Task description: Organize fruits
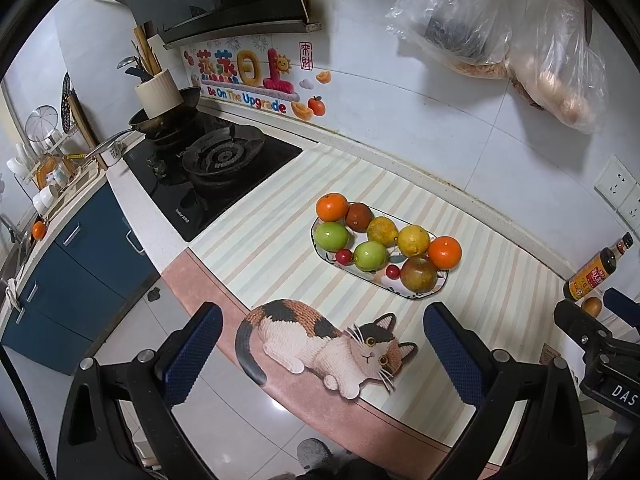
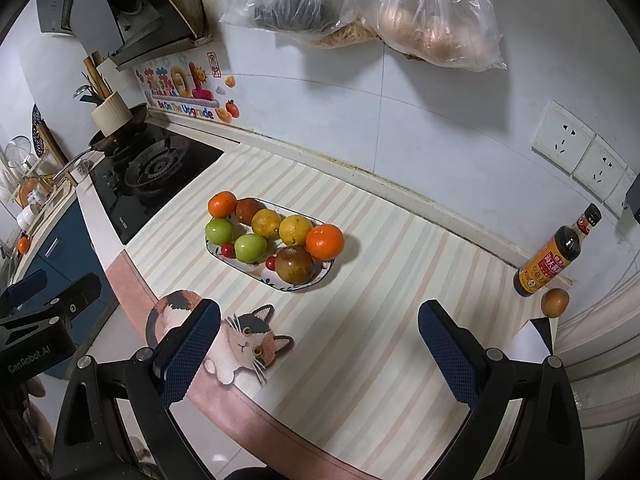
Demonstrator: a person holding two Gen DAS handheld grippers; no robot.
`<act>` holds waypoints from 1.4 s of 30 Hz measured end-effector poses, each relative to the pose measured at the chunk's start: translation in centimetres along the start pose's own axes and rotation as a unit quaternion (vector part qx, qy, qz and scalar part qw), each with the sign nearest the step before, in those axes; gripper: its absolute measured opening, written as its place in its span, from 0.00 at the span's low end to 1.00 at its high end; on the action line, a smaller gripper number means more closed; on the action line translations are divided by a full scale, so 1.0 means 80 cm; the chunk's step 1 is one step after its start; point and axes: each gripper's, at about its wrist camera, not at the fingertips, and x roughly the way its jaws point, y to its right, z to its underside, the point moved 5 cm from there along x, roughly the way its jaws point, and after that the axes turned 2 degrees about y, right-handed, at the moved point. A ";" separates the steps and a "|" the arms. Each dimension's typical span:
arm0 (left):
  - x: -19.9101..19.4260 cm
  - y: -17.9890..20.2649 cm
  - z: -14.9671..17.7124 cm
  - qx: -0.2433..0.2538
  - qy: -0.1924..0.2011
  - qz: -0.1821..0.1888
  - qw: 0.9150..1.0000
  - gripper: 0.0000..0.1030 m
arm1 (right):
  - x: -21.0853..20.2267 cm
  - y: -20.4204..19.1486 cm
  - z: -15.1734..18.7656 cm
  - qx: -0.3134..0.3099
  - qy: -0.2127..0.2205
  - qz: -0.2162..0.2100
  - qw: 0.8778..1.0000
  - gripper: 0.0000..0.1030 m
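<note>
Fruit is sitting heaped on the oval plate [image 2: 325, 270] in the middle of the striped mat [image 2: 400, 320], and I am holding both claws back near the counter's front edge, well apart from it. The left gripper [image 1: 318, 350] is spread wide and holding nothing; the right gripper [image 2: 320, 344] is likewise released and empty.

What is worrying me is the orange at the plate's right end [image 2: 325, 242]: it is riding high, seemingly on or over the rim, leaning against the dark brownish fruit [image 2: 295, 265]. If I am nudging either one carelessly, the orange could be rolling off across the mat. The other orange [image 2: 222, 204] at the far-left end is perched much the same way. The two small red fruits [image 2: 228, 250] are wedged low between the green ones [image 2: 219, 231] and would be hard to pinch without shoving their neighbours.

One round brown fruit [image 2: 555, 302] is lying off by itself to the right, just beside the sauce bottle [image 2: 554, 254]. Reaching for it with the right claw, I am risking tipping that bottle, since it is standing tall and narrow. Plastic bags [image 2: 400, 12] are hanging on the wall above the plate, clear of my likely path. The stove [image 2: 160, 176] is lying to the left, beyond the mat's edge.
</note>
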 end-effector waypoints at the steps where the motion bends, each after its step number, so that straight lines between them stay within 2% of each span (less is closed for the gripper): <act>1: 0.000 0.000 0.000 0.001 -0.001 0.001 1.000 1.00 | 0.000 0.000 0.000 0.001 0.000 -0.001 1.000 0.98; 42: -0.011 -0.001 0.001 0.005 0.003 0.007 1.000 1.00 | -0.004 -0.012 0.000 -0.007 -0.002 -0.010 1.000 0.98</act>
